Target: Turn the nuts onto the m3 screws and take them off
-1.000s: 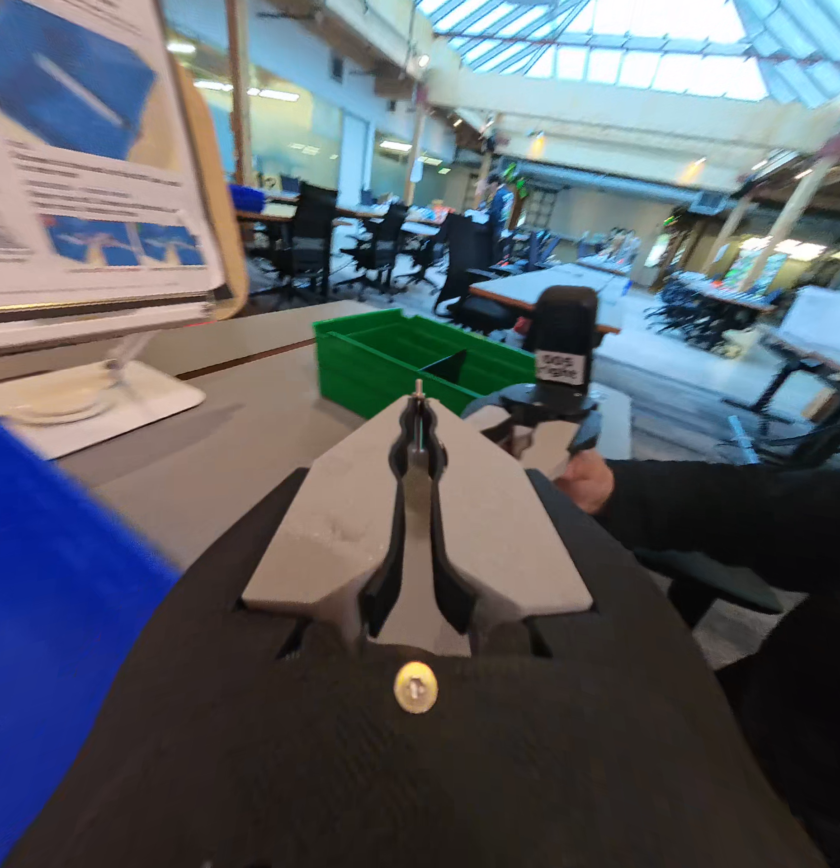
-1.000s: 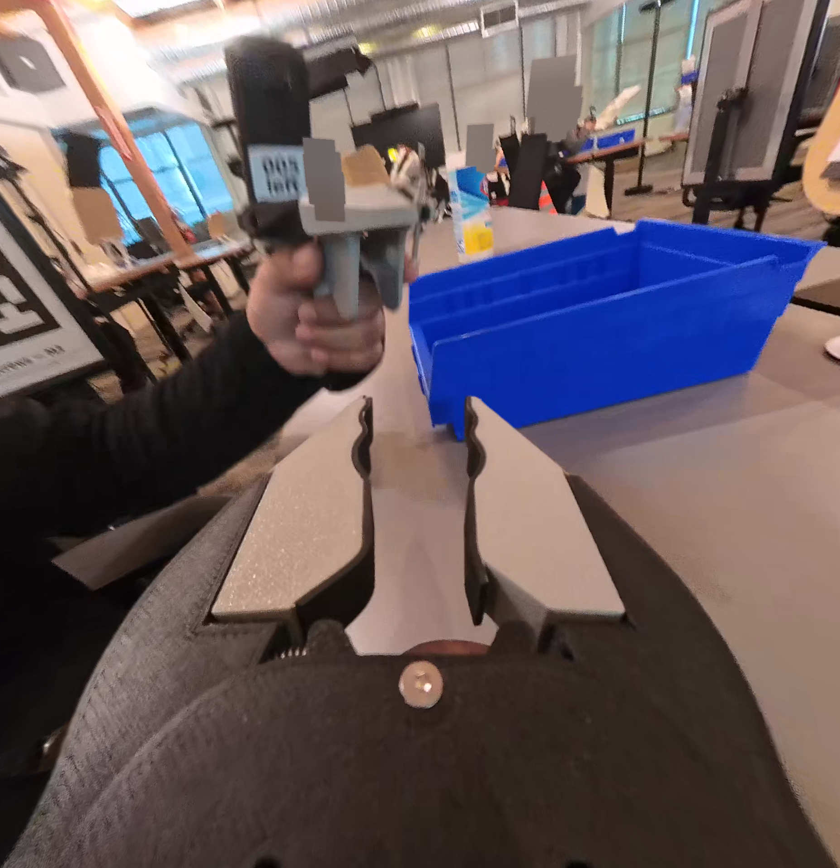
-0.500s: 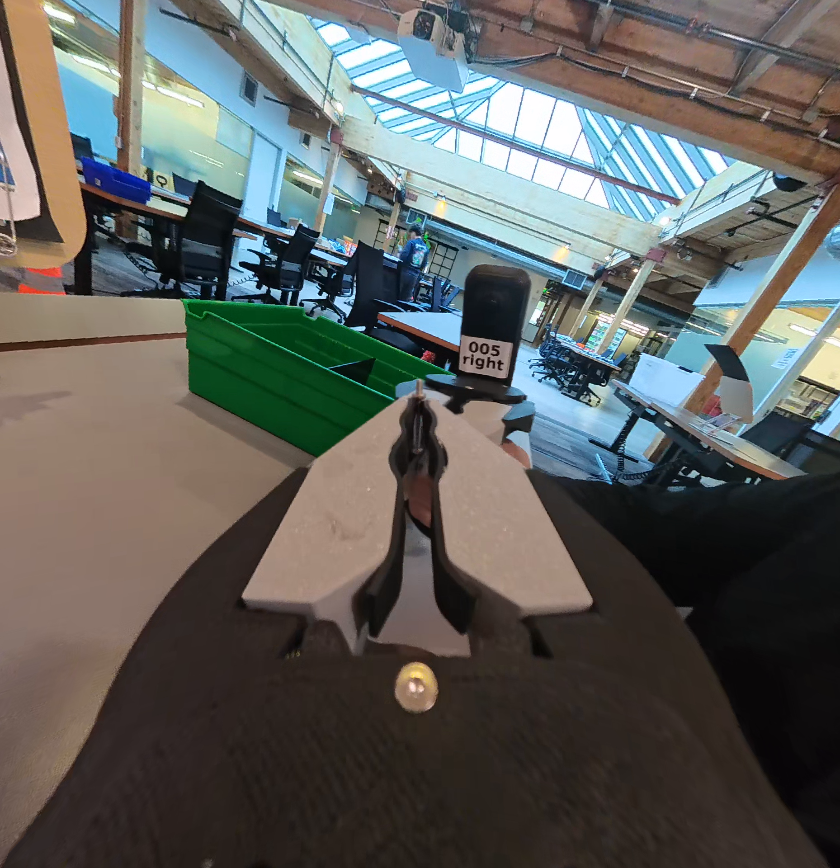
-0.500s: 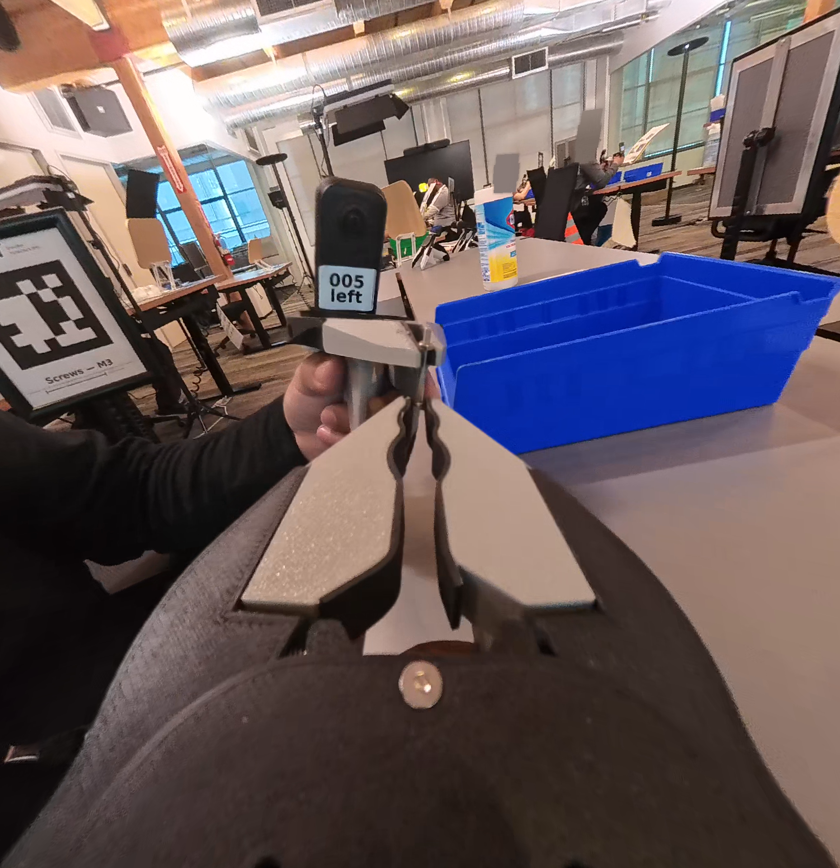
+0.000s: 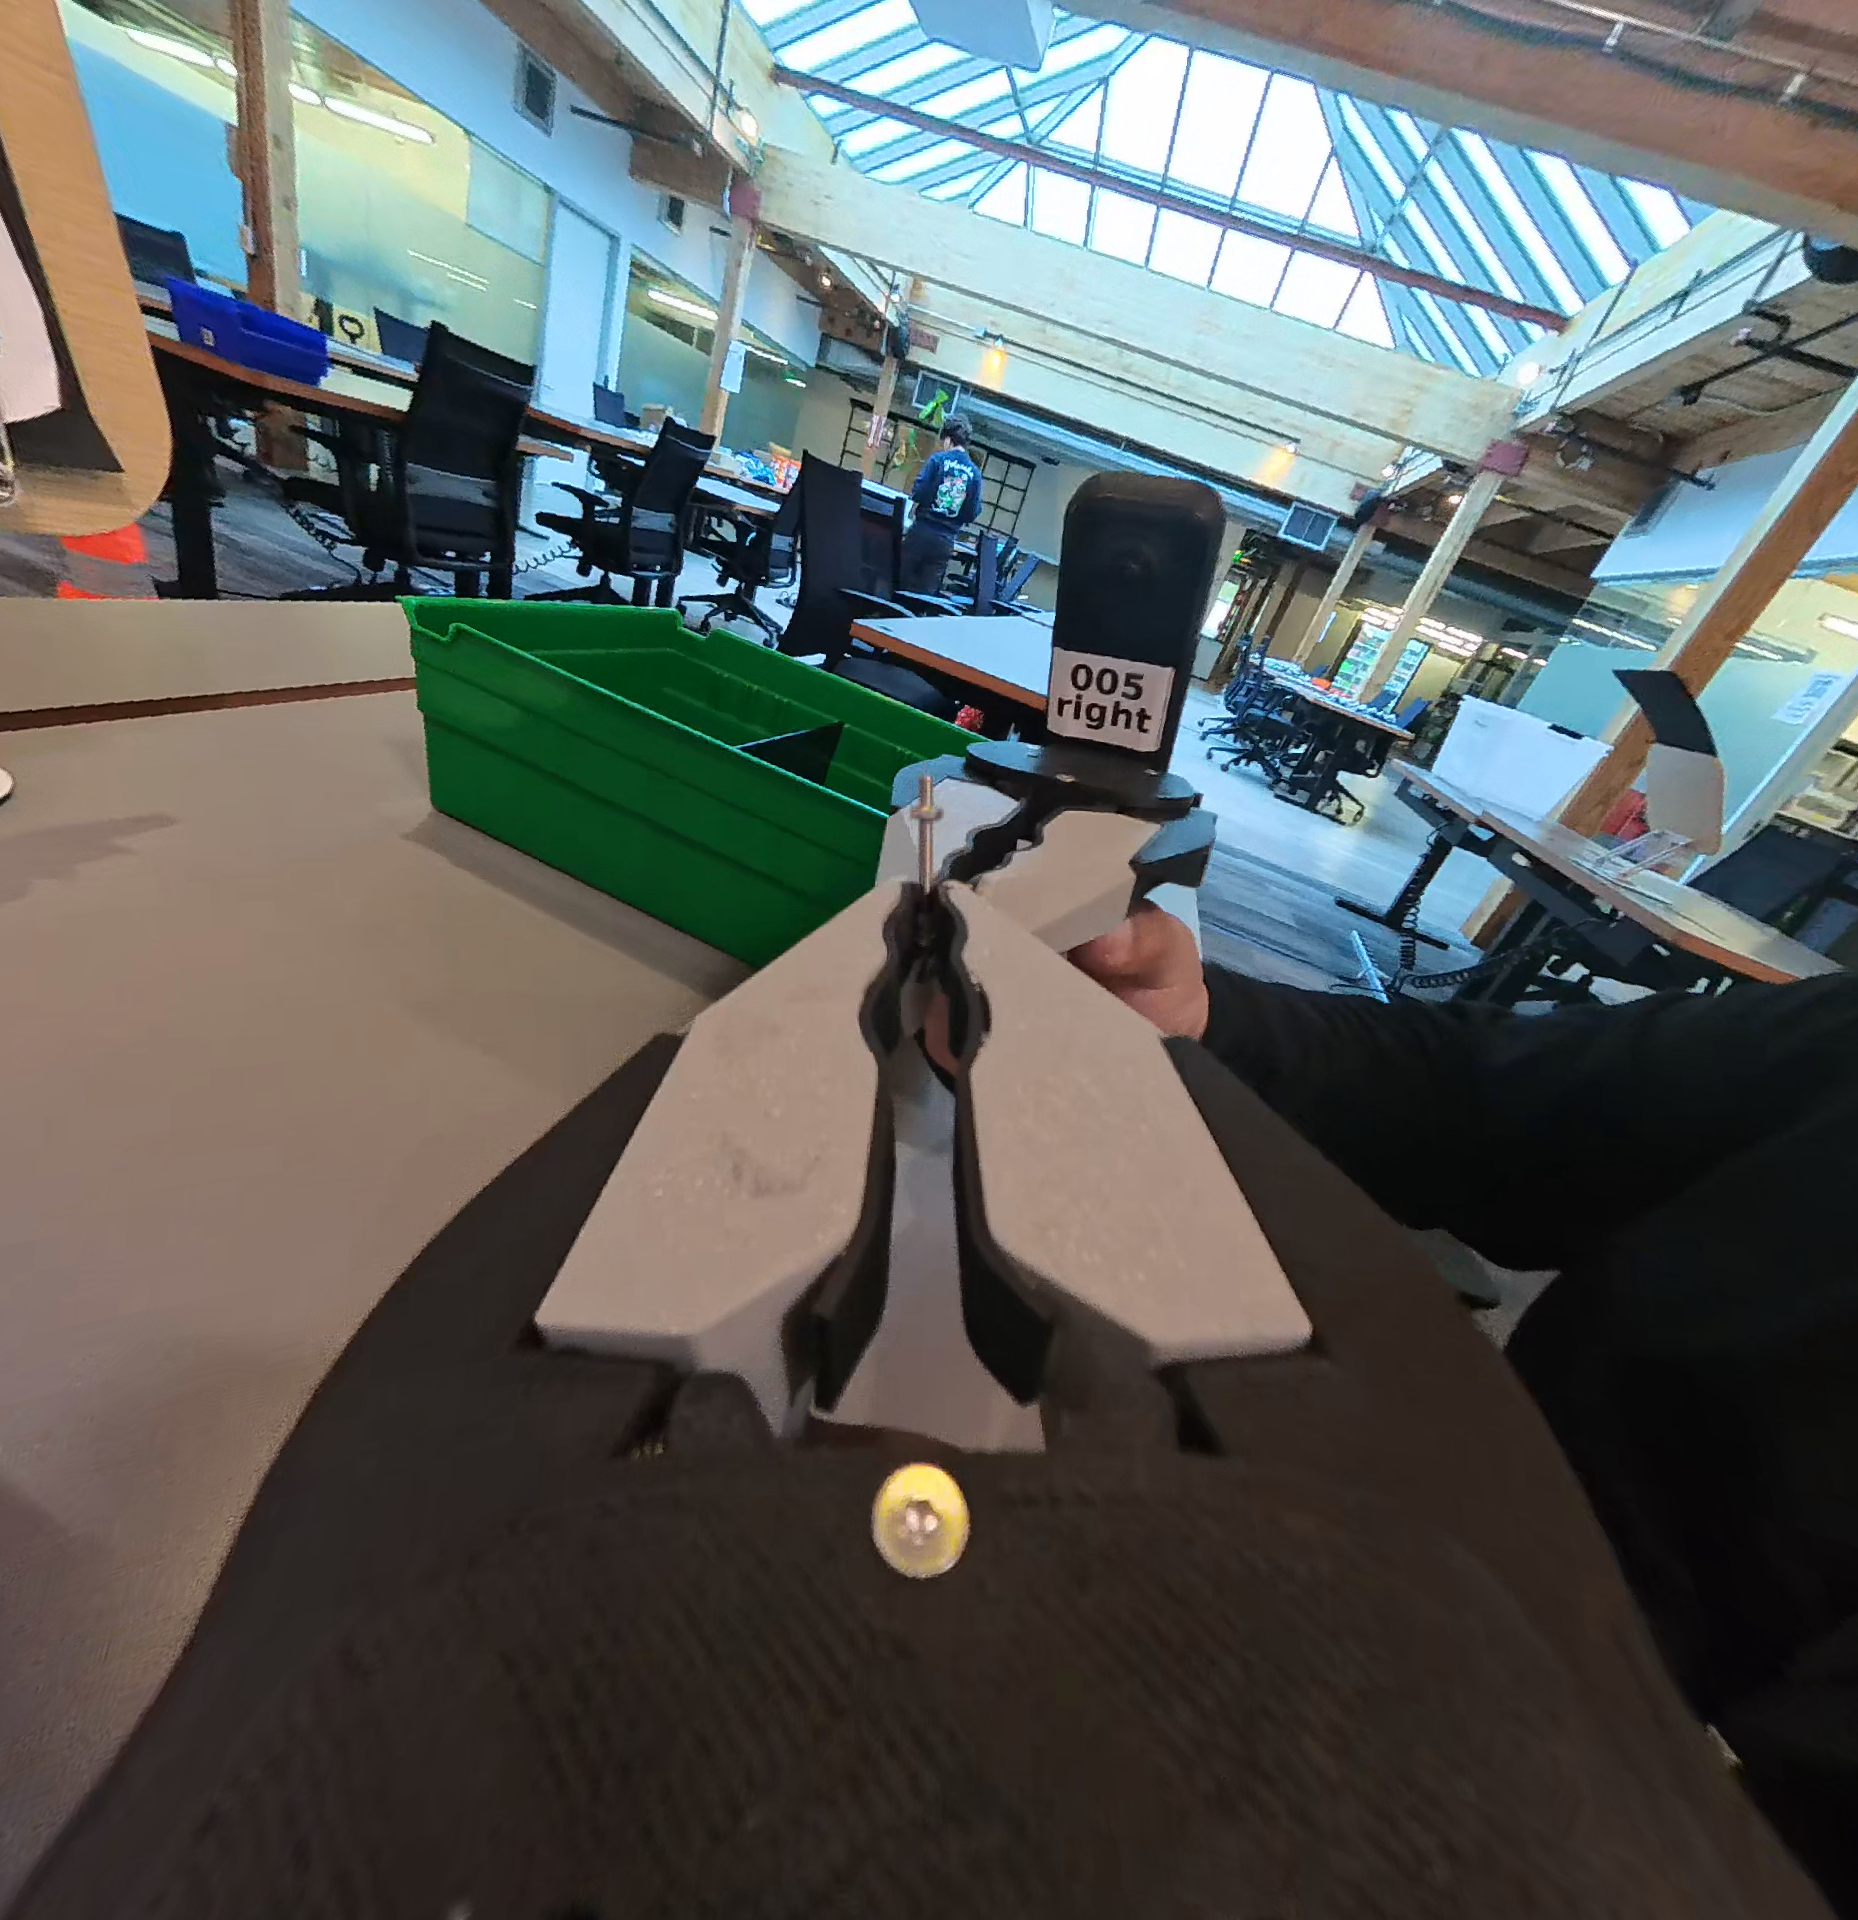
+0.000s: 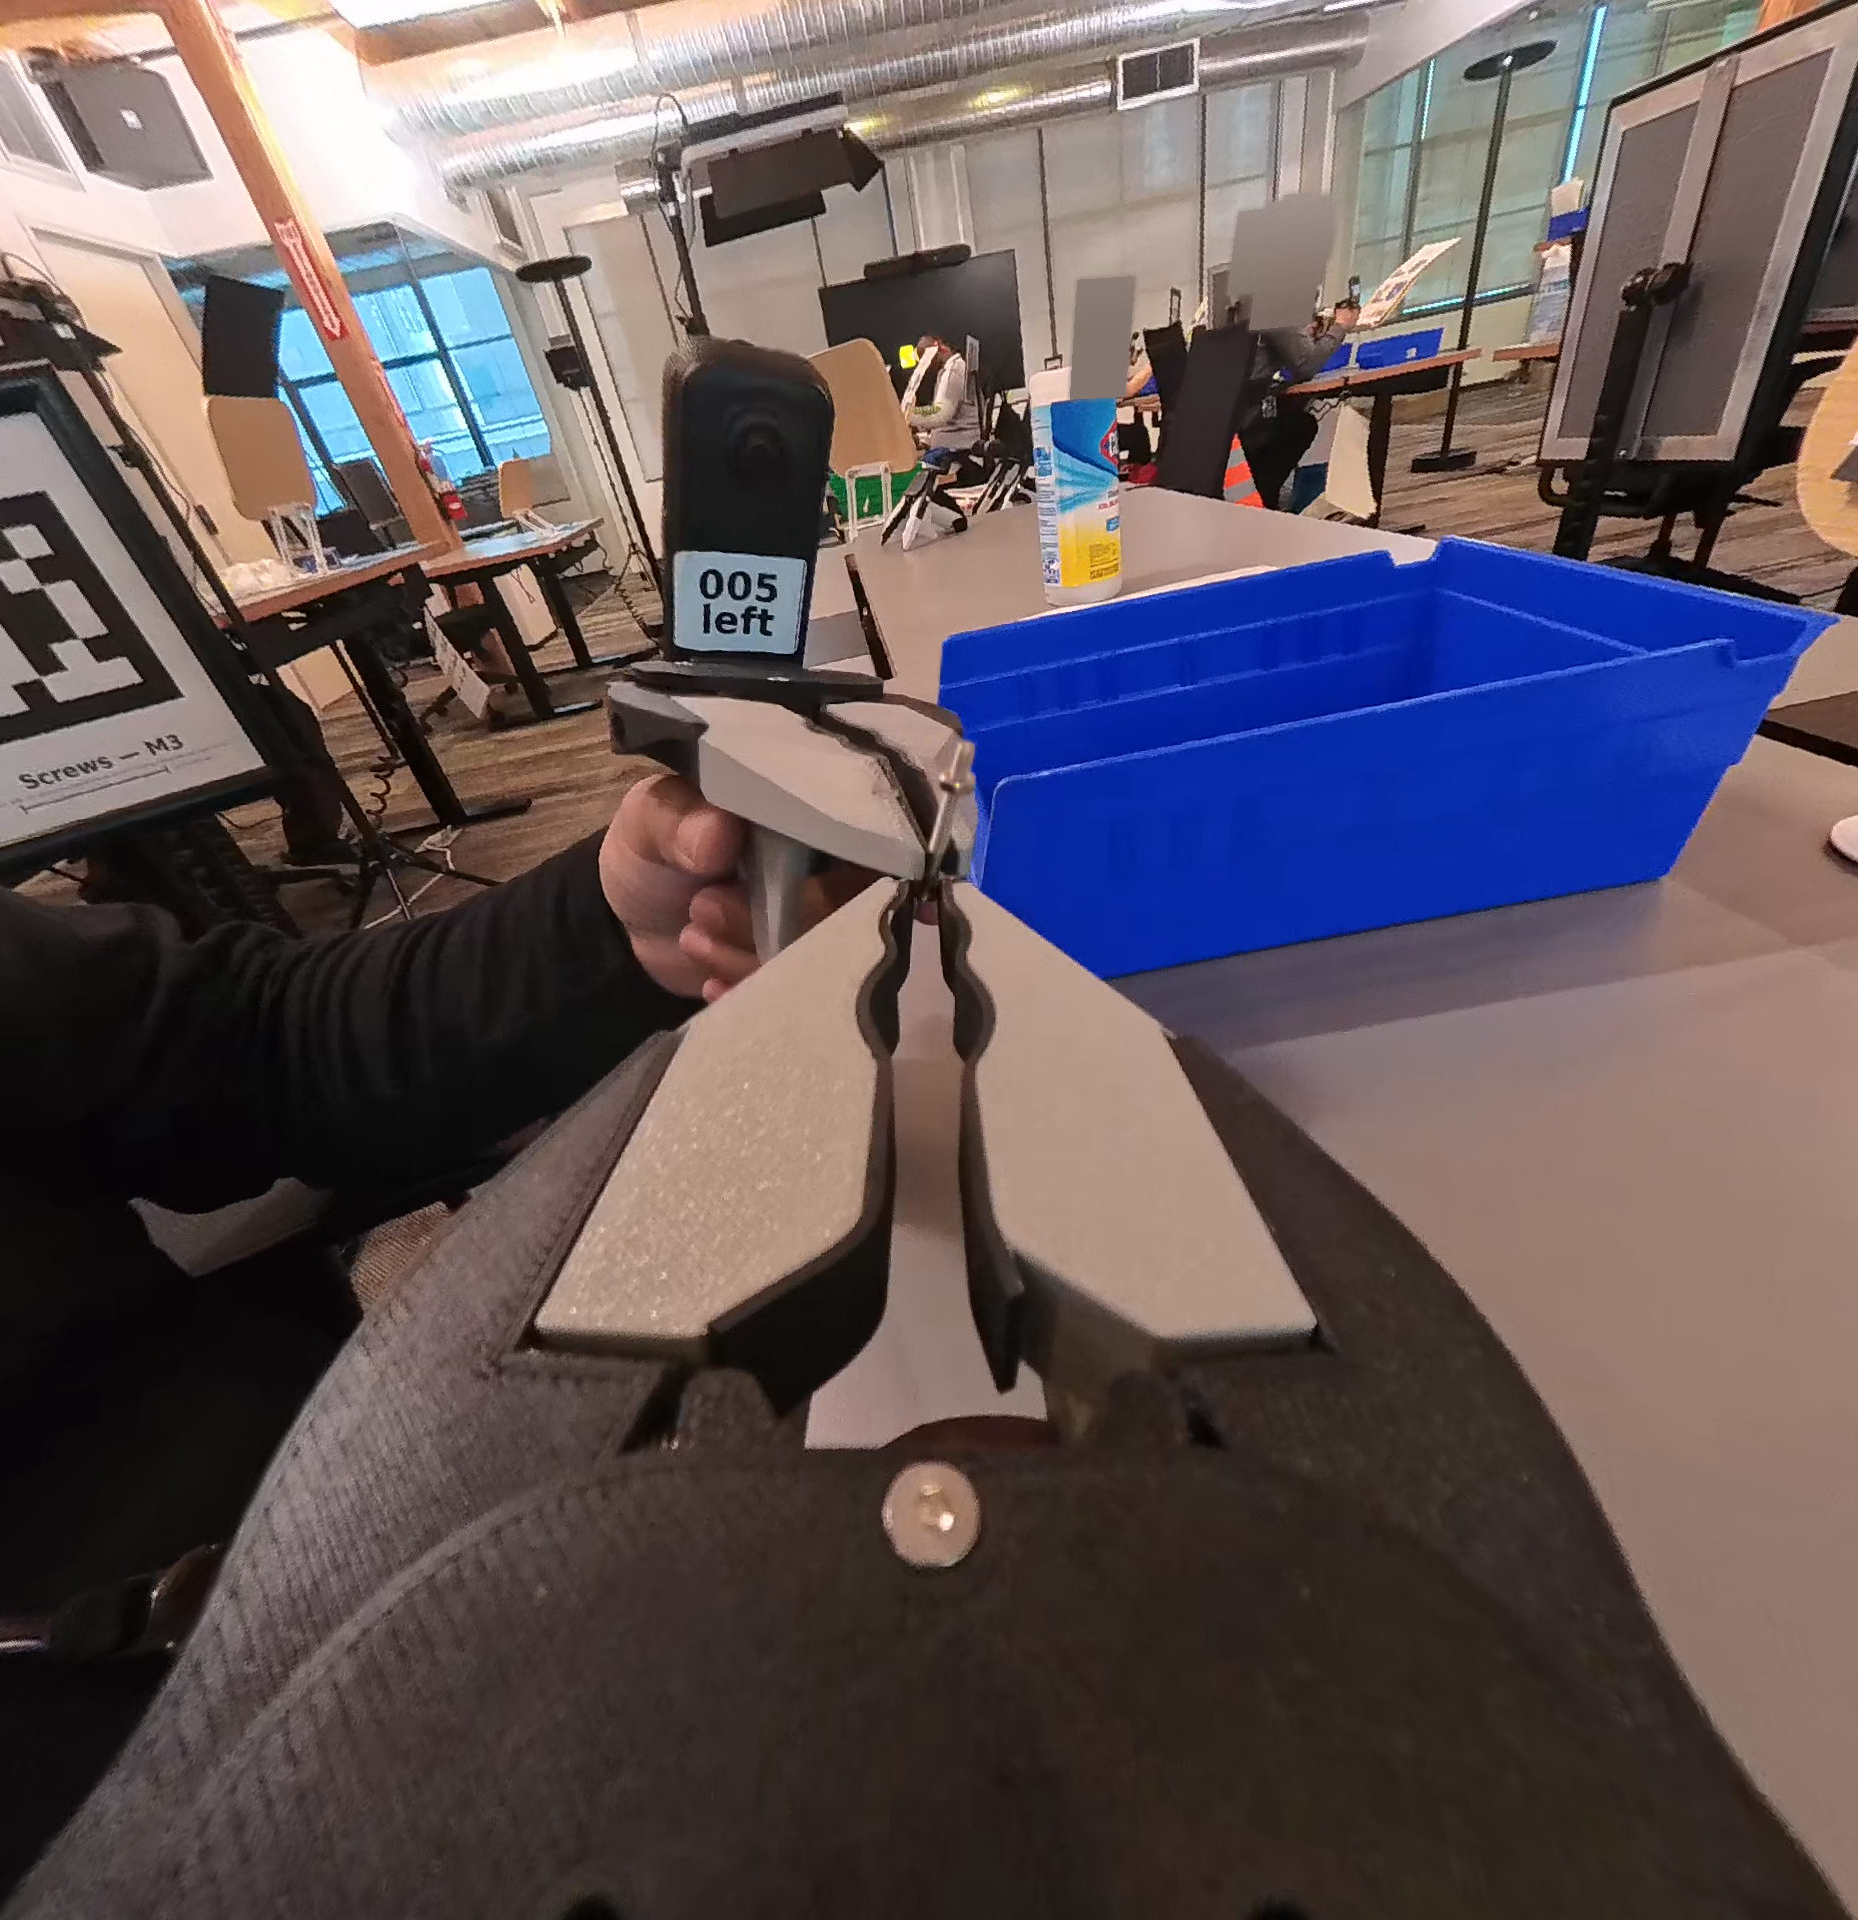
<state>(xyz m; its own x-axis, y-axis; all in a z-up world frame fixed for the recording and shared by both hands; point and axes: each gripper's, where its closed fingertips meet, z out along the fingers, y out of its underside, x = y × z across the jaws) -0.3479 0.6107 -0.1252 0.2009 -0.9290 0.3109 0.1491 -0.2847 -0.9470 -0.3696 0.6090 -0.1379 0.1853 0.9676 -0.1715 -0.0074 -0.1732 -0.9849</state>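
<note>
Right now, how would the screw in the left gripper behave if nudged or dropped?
The screw looks like thin, stiff metal, unlikely to bend. The left gripper pinches only its lower end in its jaws, so a sideways nudge may pivot it. Dropped on the table, it would probably roll.

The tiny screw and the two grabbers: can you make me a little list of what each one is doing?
left gripper: grey, two-fingered, shut on the thin silver screw, which pokes out past its tips
right gripper: grey, two-fingered, jaws nearly together, tips close to the screw
nut: too small to tell for sure
bins: green plastic bin and blue plastic bin, both on the grey table
</note>
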